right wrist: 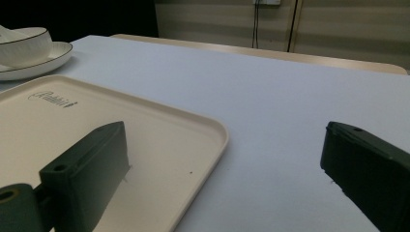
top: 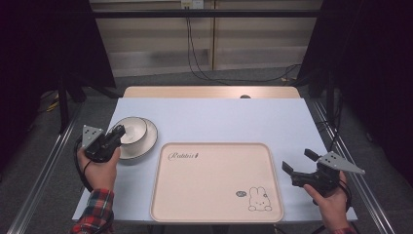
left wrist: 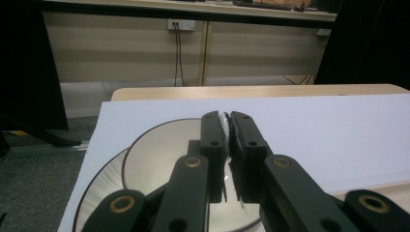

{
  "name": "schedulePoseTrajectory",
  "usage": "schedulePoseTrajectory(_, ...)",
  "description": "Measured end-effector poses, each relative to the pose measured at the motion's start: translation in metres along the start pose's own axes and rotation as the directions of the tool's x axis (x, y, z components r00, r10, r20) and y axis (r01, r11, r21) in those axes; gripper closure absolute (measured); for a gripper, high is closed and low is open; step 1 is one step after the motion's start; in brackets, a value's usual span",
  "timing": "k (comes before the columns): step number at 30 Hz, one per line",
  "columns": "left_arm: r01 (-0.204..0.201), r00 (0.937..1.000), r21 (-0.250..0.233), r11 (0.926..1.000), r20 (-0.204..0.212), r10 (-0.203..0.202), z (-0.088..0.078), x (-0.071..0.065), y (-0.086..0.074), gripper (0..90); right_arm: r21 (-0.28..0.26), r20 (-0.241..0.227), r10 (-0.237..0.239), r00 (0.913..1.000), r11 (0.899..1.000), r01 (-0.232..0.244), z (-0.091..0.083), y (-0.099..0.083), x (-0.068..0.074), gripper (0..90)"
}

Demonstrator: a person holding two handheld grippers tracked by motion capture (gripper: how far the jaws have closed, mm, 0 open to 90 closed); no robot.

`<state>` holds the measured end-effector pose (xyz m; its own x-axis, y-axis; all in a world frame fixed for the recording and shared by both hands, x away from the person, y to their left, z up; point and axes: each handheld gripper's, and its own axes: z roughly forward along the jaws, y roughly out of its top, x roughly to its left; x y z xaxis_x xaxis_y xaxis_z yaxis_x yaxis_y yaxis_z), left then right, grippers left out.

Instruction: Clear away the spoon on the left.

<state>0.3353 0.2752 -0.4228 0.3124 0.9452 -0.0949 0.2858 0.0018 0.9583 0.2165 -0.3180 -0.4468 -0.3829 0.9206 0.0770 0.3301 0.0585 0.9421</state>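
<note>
Left tongs (top: 117,132) pinching bowl (top: 134,129) rim; right tongs (top: 299,161) apart.

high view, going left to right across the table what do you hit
left claw shut on the bowl's rim → bowl sitting on its plate → beige tray with a rabbit drawing → right claw, jaws open, off the tray's right edge

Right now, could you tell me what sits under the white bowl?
A white round plate with a dark rim sits under the white bowl; the plate's centre is covered.
</note>
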Motion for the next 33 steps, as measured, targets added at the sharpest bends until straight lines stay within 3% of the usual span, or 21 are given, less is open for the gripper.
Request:
schedulePoseTrajectory(12, 0.014, 0.9996, -0.005, 0.9999, -0.023, -0.014, 0.018, 0.004, 0.013, 84.1, -0.003, -0.011, -0.004, 0.9999, 1.000, 0.004, -0.001, 0.000, 0.001, 2.8)
schedulePoseTrajectory(23, 0.049, 0.9981, -0.059, 0.9970, -0.036, -0.051, 0.036, 0.006, 0.014, 84.3, -0.003, -0.006, 0.004, 1.0000, 1.000, -0.004, -0.002, 0.000, -0.001, 2.6)
schedulePoseTrajectory(33, 0.045, 0.9980, -0.065, 0.9969, -0.041, -0.047, 0.046, 0.005, 0.017, 84.8, 0.001, -0.007, -0.008, 0.9999, 1.000, 0.008, 0.000, -0.001, -0.001, 1.8)
